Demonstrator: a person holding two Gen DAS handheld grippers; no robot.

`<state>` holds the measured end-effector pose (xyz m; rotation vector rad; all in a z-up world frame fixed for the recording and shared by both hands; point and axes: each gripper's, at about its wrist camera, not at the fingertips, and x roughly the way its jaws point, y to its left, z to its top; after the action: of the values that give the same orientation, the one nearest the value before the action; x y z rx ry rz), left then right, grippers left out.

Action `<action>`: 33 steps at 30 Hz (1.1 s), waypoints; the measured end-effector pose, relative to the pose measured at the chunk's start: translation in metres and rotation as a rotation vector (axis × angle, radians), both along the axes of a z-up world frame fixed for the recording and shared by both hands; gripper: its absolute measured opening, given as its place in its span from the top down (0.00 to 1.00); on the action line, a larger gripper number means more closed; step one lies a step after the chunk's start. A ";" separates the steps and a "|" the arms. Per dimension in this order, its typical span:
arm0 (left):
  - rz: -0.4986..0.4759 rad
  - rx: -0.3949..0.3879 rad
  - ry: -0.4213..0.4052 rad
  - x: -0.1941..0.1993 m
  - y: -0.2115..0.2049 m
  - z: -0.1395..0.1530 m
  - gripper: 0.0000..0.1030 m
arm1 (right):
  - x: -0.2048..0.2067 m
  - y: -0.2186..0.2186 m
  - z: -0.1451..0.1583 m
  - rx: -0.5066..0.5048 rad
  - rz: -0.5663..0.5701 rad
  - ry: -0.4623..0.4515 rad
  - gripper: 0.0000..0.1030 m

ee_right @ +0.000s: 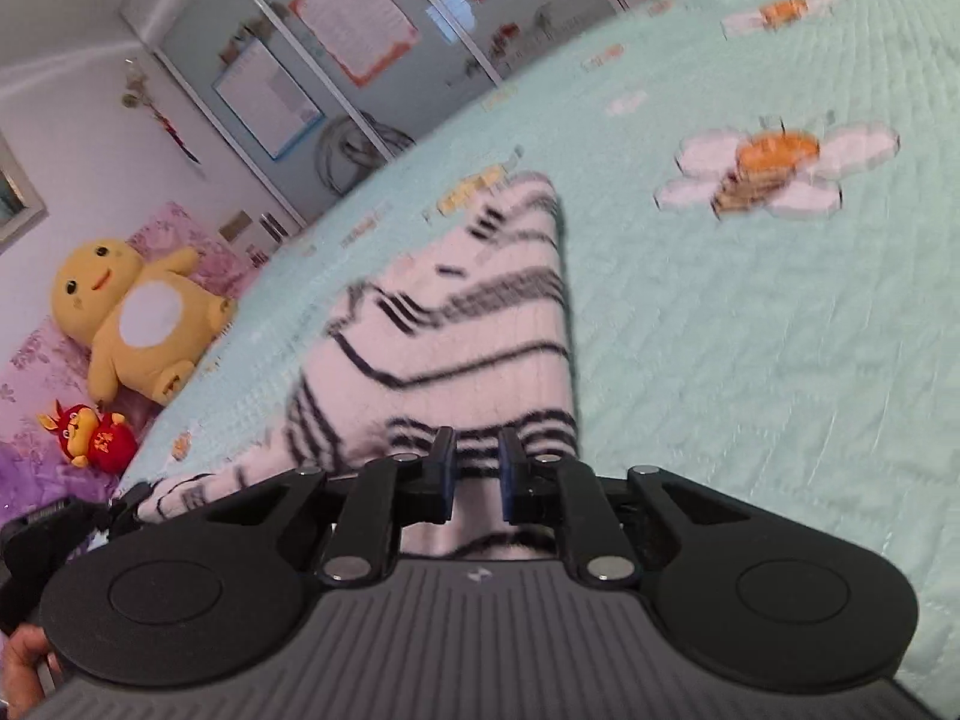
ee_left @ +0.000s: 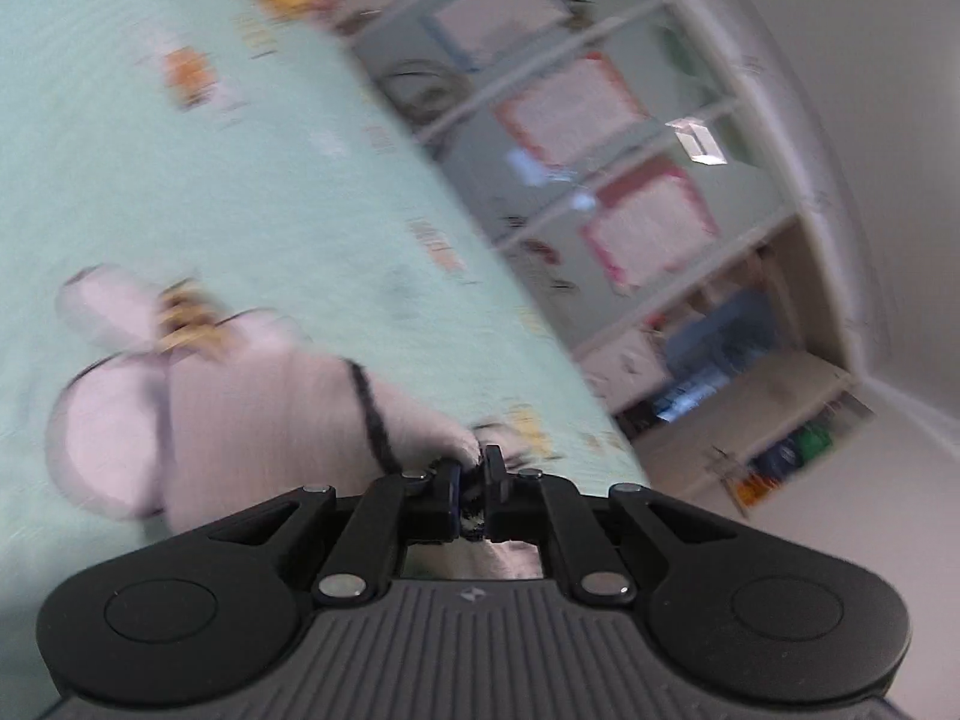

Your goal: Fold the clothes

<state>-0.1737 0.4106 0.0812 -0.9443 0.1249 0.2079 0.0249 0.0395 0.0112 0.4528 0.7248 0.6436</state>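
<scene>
Gripping a corner of the striped garment (ee_left: 270, 420), the left gripper (ee_left: 472, 468) sits at the lower middle of its frame, fingers pinched together on pale fabric with a dark stripe. In the right wrist view the right gripper (ee_right: 477, 456) has its fingers slightly apart with the garment's striped edge (ee_right: 480, 324) between them; whether they actually bite the cloth I cannot tell. Beyond both, the garment lies on the mint bedspread (ee_right: 750, 360), stretching toward the middle of each frame. This looks like a fold being carried over. Next, both corners probably need laying down evenly. Farther off, a yellow plush toy (ee_right: 129, 315) sits at left.
</scene>
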 end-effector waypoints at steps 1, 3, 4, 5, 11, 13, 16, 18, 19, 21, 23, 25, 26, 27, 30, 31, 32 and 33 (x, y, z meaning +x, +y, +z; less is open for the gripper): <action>-0.020 0.020 -0.033 0.004 -0.002 0.013 0.95 | 0.000 0.000 0.001 -0.007 0.003 -0.006 0.85; -0.059 0.061 -0.099 0.011 -0.007 0.042 0.95 | 0.001 0.005 -0.003 -0.044 0.013 -0.004 0.86; -0.077 0.087 -0.128 0.015 -0.010 0.055 0.95 | -0.001 0.007 -0.005 -0.051 0.011 -0.007 0.86; -0.094 0.115 -0.155 0.018 -0.014 0.068 0.95 | -0.002 0.007 -0.005 -0.041 0.006 -0.010 0.86; -0.055 0.301 -0.120 0.027 -0.025 0.079 0.95 | -0.009 0.019 0.007 -0.042 0.047 -0.067 0.84; 0.003 0.373 -0.037 0.025 -0.025 0.059 0.95 | -0.007 0.030 0.001 -0.103 0.091 -0.057 0.84; 0.060 0.367 0.161 0.023 -0.017 0.002 0.95 | -0.008 0.037 0.000 -0.161 0.120 -0.089 0.84; 0.083 0.299 0.240 0.014 -0.011 -0.035 0.95 | -0.010 0.037 0.003 -0.190 0.124 -0.109 0.84; 0.094 0.256 0.251 0.008 -0.009 -0.052 0.95 | -0.011 0.034 0.005 -0.193 0.118 -0.113 0.84; 0.107 0.170 0.257 -0.002 -0.003 -0.082 0.87 | -0.011 0.026 0.011 -0.164 0.093 -0.105 0.83; 0.106 0.088 0.216 -0.008 0.005 -0.094 0.79 | -0.010 0.018 0.017 -0.093 0.059 -0.098 0.83; 0.106 0.041 0.183 -0.013 0.013 -0.098 0.76 | -0.004 0.012 0.023 0.006 0.026 -0.079 0.82; 0.104 0.045 0.180 -0.013 0.011 -0.099 0.75 | 0.001 0.010 0.024 0.057 0.013 -0.061 0.82; 0.101 0.052 0.177 -0.013 0.010 -0.100 0.74 | 0.007 0.011 0.024 0.099 0.004 -0.040 0.82; 0.095 0.030 0.151 -0.018 0.008 -0.102 0.72 | 0.024 0.025 0.017 0.146 -0.011 -0.004 0.81; 0.092 0.022 0.143 -0.020 0.007 -0.103 0.72 | 0.030 0.030 0.013 0.147 -0.016 0.011 0.78; 0.090 0.014 0.134 -0.022 0.007 -0.103 0.72 | 0.037 0.036 0.003 0.115 -0.018 0.034 0.72; 0.090 0.009 0.128 -0.023 0.005 -0.103 0.72 | 0.042 0.041 -0.009 0.092 -0.013 0.067 0.74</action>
<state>-0.1963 0.4160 -0.0217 -0.9286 0.1992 0.3514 0.0665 0.0806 0.0026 0.5658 0.7572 0.6538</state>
